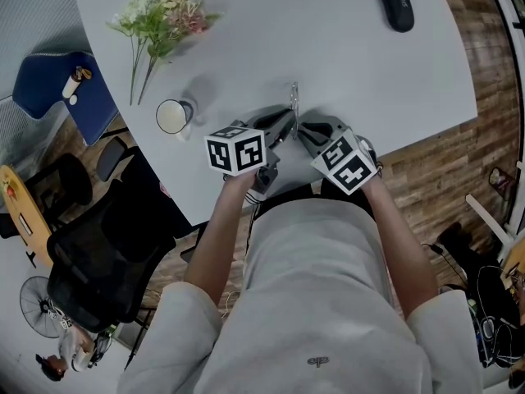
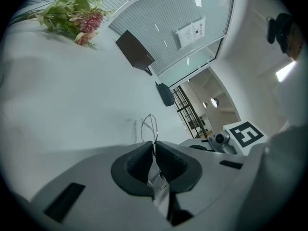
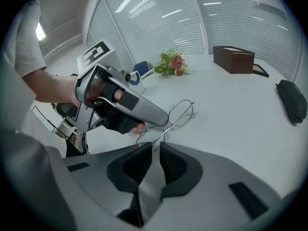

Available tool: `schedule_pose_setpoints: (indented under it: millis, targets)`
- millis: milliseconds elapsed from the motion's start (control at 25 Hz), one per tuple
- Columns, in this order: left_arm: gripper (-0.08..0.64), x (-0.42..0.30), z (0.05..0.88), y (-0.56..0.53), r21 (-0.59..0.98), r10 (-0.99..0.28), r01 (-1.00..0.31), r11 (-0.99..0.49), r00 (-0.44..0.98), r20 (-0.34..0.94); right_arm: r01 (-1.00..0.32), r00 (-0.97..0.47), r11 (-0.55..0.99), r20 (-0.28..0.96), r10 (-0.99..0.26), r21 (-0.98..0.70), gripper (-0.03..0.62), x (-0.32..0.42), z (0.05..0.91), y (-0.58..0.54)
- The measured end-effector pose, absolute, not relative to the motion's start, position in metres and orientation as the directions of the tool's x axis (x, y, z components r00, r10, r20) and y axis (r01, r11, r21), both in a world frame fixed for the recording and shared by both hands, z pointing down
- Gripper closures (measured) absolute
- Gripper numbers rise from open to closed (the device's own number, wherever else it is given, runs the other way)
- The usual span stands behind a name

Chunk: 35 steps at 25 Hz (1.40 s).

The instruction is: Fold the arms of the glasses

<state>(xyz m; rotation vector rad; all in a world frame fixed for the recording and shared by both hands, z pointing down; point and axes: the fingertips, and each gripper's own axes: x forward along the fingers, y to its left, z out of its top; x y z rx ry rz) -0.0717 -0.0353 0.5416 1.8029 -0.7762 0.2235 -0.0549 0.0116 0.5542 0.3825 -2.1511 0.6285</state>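
Note:
Thin wire-framed glasses (image 1: 294, 101) lie between my two grippers, near the front edge of the white table (image 1: 369, 72). My left gripper (image 1: 286, 122) is shut on the frame: in the left gripper view its jaws (image 2: 154, 143) pinch the wire, and one lens loop (image 2: 149, 128) sticks out past the tips. My right gripper (image 1: 302, 129) comes in from the right. In the right gripper view its jaws (image 3: 156, 146) stand slightly apart, with a thin arm of the glasses (image 3: 182, 112) running into the gap, not pressed. The left gripper (image 3: 166, 119) shows there too, held by a hand.
A bunch of flowers (image 1: 160, 15) and a white mug (image 1: 172, 116) stand at the table's left. A black case (image 1: 394, 0) lies at the far right, and a brown box (image 3: 233, 59) at the back. A black office chair (image 1: 90, 261) stands beside the table.

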Motion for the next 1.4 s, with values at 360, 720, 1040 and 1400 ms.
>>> schedule_pose_setpoints:
  millis: [360,720,1040,1400]
  targets:
    - [0.528,-0.063,0.542,-0.034,0.767,-0.381,-0.612,-0.193,0.767,0.517,-0.514,-0.606,0.800,0.791,-0.083,-0.310,0.535,-0.046,0.550,0.013]
    - [0.527,-0.052,0.541,-0.036,0.765,-0.360,-0.604,-0.221,0.780,0.512,-0.564,-0.593,0.769,0.795,-0.125,-0.300,0.535,-0.030,0.546,0.012]
    - [0.527,-0.044,0.540,-0.036,0.765,-0.353,-0.602,-0.230,0.784,0.510,-0.589,-0.594,0.749,0.791,-0.147,-0.303,0.535,-0.019,0.544,0.015]
    - [0.528,-0.054,0.528,-0.029,0.736,-0.408,-0.639,-0.222,0.747,0.525,-0.562,-0.614,0.779,0.771,-0.168,-0.278,0.537,-0.015,0.536,0.016]
